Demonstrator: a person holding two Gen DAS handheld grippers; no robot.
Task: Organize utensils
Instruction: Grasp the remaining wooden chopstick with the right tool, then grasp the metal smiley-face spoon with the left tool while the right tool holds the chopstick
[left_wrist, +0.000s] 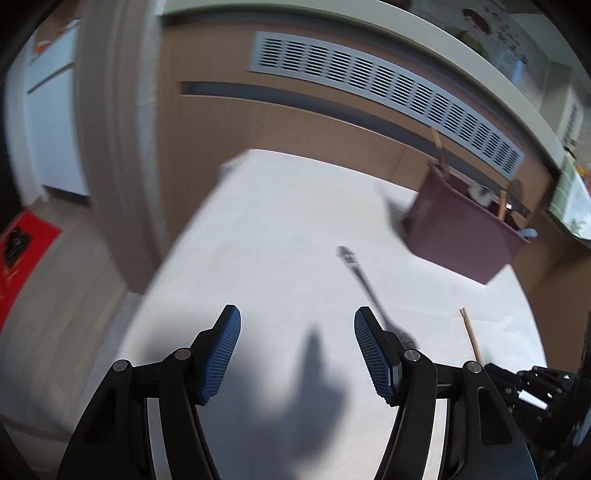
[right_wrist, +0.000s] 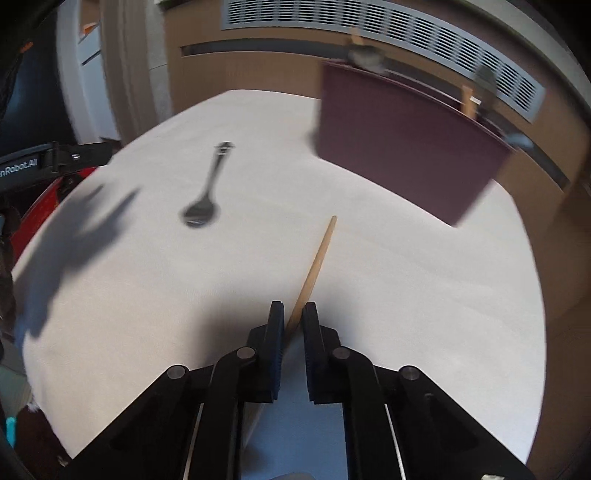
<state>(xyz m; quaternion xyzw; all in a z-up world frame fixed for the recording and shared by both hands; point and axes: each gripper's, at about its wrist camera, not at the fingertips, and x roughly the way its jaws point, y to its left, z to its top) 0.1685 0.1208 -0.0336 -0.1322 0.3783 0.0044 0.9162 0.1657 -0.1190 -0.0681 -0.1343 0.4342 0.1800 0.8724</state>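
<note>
Left gripper (left_wrist: 297, 325): jaws spread wide, blue ribbed pads (left_wrist: 221, 354) facing each other with nothing between them. It hangs over the white table (left_wrist: 258, 221); its shadow falls on the cloth directly below and ahead.

Spoon (left_wrist: 364, 284): dark metal, lying flat on the table just ahead and to the right of the left gripper's right finger. The bowl end sits close beside that finger, the handle pointing away toward the far edge. No contact visible, though motion blur makes the gap at the bowl hard to judge.

Right gripper (right_wrist: 293, 314): jaws nearly pressed together, pinching a wooden chopstick (right_wrist: 317, 258). The stick runs out forward from between the fingertips, angled slightly right, its free end toward the bin. Whether the far tip rests on the table or is lifted, I cannot tell.

Bin (right_wrist: 402, 144): maroon, rectangular, standing on the table ahead and right of the right gripper, well beyond the chopstick tip. Several utensils stand upright in it, among them wooden sticks (right_wrist: 467, 101) and something grey at the rim, blurred.

In the right wrist view the spoon lies ahead and left of the gripper, apart from the chopstick.
</note>
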